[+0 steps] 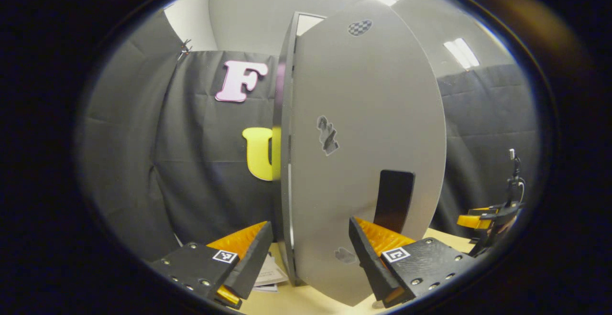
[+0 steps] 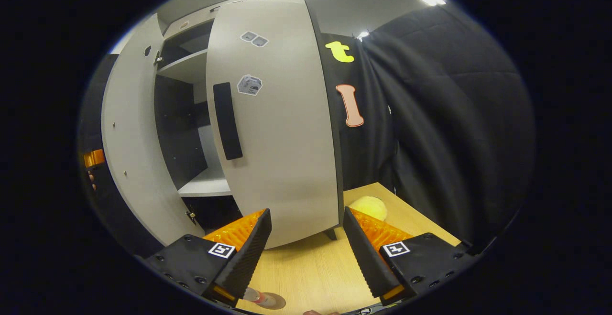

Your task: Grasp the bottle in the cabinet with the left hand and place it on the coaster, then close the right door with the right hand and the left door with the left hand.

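Before the pale grey right cabinet door (image 2: 277,124) | right gripper (image 2: 306,253) fingers apart, empty; left gripper (image 1: 311,257) apart astride the grey left door (image 1: 363,152) edge | risk: an off-centre push could glance off; door stays ajar

One cabinet (image 2: 191,71) with two doors: left door (image 2: 131,138) and right door (image 2: 282,128), each bearing one handle. One bottle (image 2: 260,298), one coaster (image 2: 276,301), one yellow ball (image 2: 368,207).
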Tool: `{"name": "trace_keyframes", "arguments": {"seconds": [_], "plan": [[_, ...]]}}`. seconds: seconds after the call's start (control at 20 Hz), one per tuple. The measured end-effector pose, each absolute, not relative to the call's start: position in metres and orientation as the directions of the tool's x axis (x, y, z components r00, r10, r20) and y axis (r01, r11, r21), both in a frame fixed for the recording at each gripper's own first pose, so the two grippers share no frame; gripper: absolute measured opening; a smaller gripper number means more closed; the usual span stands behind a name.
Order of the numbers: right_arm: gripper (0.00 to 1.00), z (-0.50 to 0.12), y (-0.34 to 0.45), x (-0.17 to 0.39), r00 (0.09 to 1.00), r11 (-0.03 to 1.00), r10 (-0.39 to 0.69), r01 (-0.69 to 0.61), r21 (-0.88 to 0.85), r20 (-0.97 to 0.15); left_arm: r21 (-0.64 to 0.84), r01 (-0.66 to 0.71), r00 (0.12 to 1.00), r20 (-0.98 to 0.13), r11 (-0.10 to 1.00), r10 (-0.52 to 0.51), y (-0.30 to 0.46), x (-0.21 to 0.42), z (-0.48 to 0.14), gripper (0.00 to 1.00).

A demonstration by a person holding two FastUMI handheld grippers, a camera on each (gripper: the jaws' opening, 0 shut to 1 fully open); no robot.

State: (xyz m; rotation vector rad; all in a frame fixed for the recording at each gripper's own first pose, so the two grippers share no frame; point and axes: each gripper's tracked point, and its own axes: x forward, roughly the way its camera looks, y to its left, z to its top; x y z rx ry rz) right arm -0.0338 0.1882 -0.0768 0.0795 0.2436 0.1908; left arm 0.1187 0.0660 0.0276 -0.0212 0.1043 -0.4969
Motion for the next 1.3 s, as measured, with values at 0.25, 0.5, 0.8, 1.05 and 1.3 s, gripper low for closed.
{"name": "trace_keyframes", "arguments": {"seconds": [0.25, 0.5, 0.8, 1.05, 1.3], "plan": [[0.96, -0.082, 0.164, -0.031, 0.956, 0.99, 0.137, -0.126, 0.059, -0.259, -0.089, 0.515, 0.848, -0.092, 0.852, -0.522, 0.01, 0.13, 0.021, 0.93], [0.92, -0.065, 0.138, -0.025, 0.964, 0.994, 0.098, -0.085, 0.064, -0.247, -0.05, 0.443, 0.892, -0.075, 0.895, -0.445, 0.005, 0.127, 0.025, 0.93], [0.96, -0.033, 0.119, 0.005, 0.966, 0.981, 0.196, -0.193, 0.034, -0.169, -0.168, 0.291, 0.956, 0.027, 0.942, -0.291, 0.045, 0.064, 0.039, 0.96], [0.96, -0.013, 0.121, 0.018, 0.954, 0.961, 0.274, -0.266, 0.078, -0.121, -0.144, 0.19, 0.975, 0.145, 0.971, -0.17, 0.074, 0.015, 0.083, 0.93], [0.96, 0.009, 0.132, 0.025, 0.937, 0.938, 0.342, -0.336, 0.084, -0.075, -0.022, 0.07, 0.99, 0.128, 0.997, -0.066, 0.075, -0.011, 0.076, 0.99]]}}
